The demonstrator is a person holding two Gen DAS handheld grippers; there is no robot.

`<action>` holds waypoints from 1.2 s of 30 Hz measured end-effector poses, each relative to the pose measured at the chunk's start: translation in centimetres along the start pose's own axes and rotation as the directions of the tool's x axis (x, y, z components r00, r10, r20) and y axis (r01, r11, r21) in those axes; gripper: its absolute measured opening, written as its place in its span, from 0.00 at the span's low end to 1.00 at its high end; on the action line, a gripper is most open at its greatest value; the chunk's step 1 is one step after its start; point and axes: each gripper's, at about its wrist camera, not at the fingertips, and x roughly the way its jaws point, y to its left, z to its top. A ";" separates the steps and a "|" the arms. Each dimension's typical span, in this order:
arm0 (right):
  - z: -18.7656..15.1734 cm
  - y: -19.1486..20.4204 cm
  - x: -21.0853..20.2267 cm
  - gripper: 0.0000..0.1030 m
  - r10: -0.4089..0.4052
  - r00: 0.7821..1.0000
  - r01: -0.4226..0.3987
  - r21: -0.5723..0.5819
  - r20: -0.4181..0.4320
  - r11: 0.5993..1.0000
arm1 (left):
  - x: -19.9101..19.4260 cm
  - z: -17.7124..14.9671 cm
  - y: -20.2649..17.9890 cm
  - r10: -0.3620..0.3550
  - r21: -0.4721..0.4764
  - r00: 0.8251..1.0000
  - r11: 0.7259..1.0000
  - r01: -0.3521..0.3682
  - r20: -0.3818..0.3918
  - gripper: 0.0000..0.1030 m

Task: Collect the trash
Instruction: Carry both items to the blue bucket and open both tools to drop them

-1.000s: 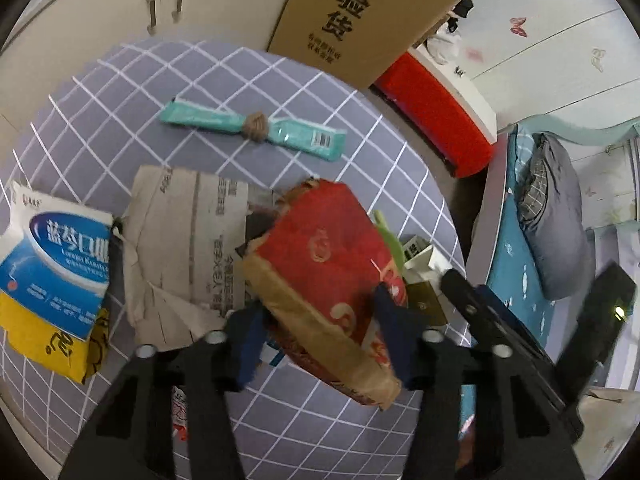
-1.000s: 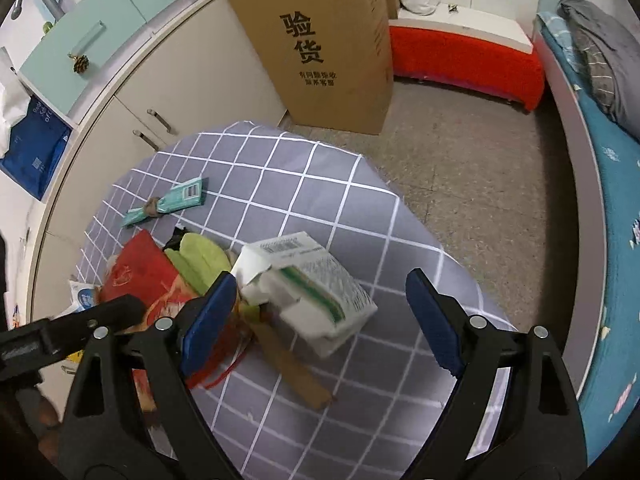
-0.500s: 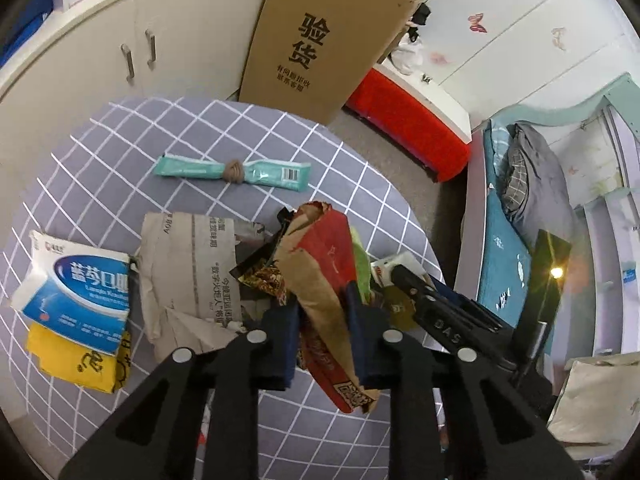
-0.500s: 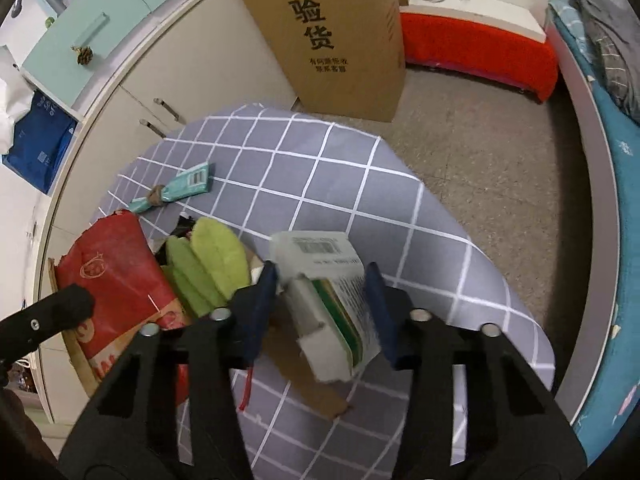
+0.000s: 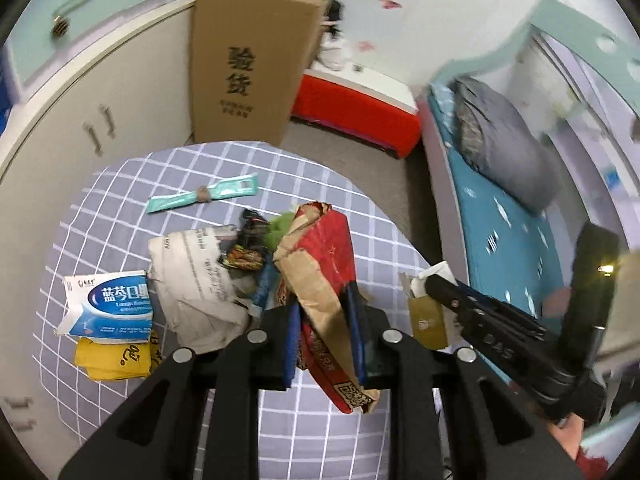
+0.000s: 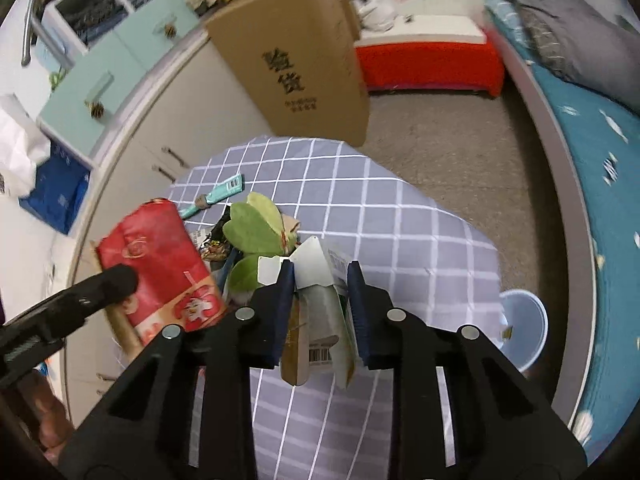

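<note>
While the left gripper is clenched on a flattened red packet lifted above the checked tablecloth, the right gripper grasps a crushed white-and-green carton; crumpled paper, a blue-and-white box and a teal wrapper lie on the cloth. A blue bin stands beside the table.

Both wrist views look steeply down from close above the table, facing the far cardboard box. The left view sits left, the right view right; both share the bed.
</note>
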 end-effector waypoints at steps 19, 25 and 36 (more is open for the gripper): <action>-5.7 -15.4 -17.3 0.26 -0.126 0.971 0.071 0.259 0.201 0.963 | -0.4 -5.4 -21.8 -0.128 0.335 0.992 0.934 0.123 -0.006 0.20; -6.2 -21.5 -19.1 0.27 -0.140 0.967 0.073 0.295 0.211 0.953 | 1.7 -6.6 -27.7 -0.112 0.369 0.993 0.923 0.113 -0.024 0.20; -6.5 -28.4 -20.6 0.64 -0.140 0.955 0.042 0.344 0.263 0.938 | 4.1 -7.8 -34.2 -0.081 0.435 0.996 0.896 0.090 -0.039 0.20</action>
